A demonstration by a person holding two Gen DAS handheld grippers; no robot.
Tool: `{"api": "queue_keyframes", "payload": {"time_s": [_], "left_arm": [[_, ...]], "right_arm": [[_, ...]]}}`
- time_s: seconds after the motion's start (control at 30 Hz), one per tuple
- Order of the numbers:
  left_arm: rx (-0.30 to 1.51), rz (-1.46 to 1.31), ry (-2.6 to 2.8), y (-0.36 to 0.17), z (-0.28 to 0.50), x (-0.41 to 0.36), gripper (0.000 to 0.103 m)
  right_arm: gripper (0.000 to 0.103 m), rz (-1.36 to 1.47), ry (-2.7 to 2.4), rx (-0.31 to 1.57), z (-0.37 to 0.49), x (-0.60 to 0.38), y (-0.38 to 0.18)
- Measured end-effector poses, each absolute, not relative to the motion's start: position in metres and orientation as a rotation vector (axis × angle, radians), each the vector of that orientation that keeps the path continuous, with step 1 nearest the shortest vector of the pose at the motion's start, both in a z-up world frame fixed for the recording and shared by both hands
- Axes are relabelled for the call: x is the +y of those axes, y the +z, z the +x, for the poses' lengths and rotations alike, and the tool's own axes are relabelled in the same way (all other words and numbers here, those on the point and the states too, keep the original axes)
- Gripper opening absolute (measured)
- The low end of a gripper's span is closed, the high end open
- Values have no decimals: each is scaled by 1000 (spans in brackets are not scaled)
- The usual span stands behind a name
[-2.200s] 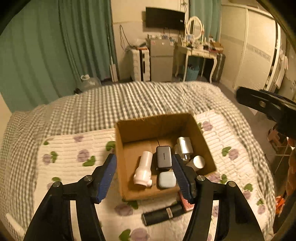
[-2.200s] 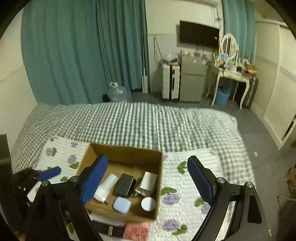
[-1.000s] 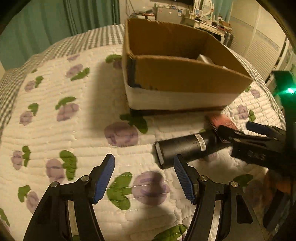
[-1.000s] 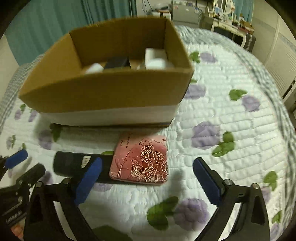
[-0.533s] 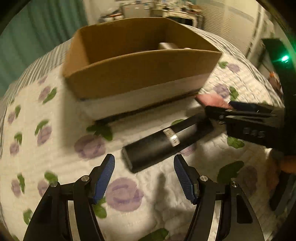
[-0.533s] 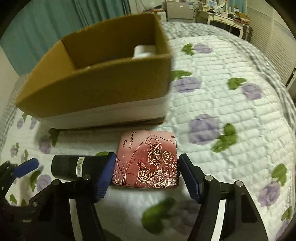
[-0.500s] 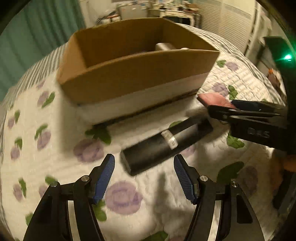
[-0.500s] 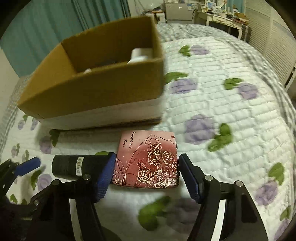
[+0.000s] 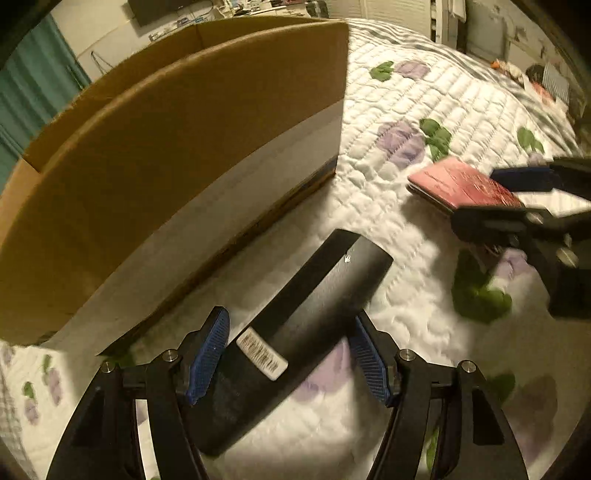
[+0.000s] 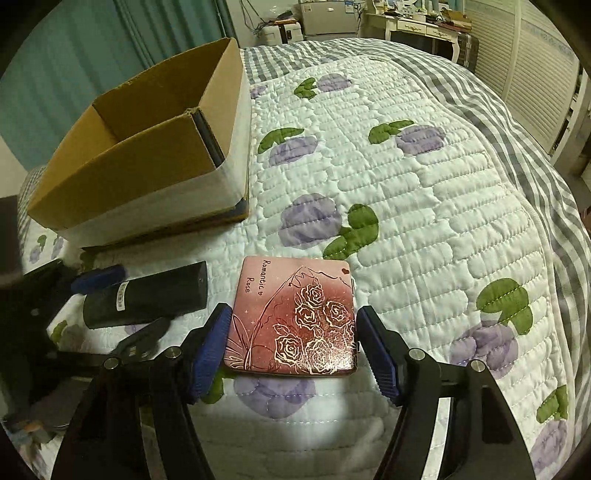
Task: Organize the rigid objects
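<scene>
A black cylinder (image 9: 306,314) with a white barcode label lies on the quilt in front of the cardboard box (image 9: 155,155). My left gripper (image 9: 290,356) is open with its blue pads on either side of the cylinder's near half. A pink flat case with gold roses (image 10: 295,317) lies on the quilt. My right gripper (image 10: 293,349) is open and straddles the case's near end. The right wrist view also shows the cylinder (image 10: 147,295), the box (image 10: 147,147) and the left gripper (image 10: 99,277). The left wrist view shows the case (image 9: 458,184) and the right gripper (image 9: 517,195).
The white quilt with purple flowers (image 10: 406,184) covers a grey checked bed. Teal curtains (image 10: 92,48) hang behind the box. A dressing table and cabinets (image 10: 406,22) stand at the far wall. The box's contents are hidden from both views.
Both grippers have moved down and forward. The left pads now flank the black cylinder, the right pads flank the pink case. Both objects lie where they were.
</scene>
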State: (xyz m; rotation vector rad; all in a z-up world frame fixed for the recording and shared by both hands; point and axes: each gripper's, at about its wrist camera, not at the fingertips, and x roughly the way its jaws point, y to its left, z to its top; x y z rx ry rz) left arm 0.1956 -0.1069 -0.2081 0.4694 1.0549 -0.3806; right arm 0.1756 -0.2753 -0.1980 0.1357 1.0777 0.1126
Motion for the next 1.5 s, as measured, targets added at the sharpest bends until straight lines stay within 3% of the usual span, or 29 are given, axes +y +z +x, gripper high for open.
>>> {"api": "queue_keyframes", "payload": {"time_s": [0.1,0.23,0.43,1.17,1.5], "left_arm": [[1086,406,-383,-206,205,-96,64],[1105,402,-357,-195,199,-93,41],[1096,348,-324,-166,187,-85,20],[908,103,-174,-19,100,-52,19],[840,25,-113,18,117,-26,20]], "right_arm": [[69,146,112,1082,178,-275,-199],[69,147,116,1083,172,-275,-194],[69,147,136,1062,160,-268,-176],[69,60,237,832,84,-233,-35],[69,29,278,723,98,-214,13]]}}
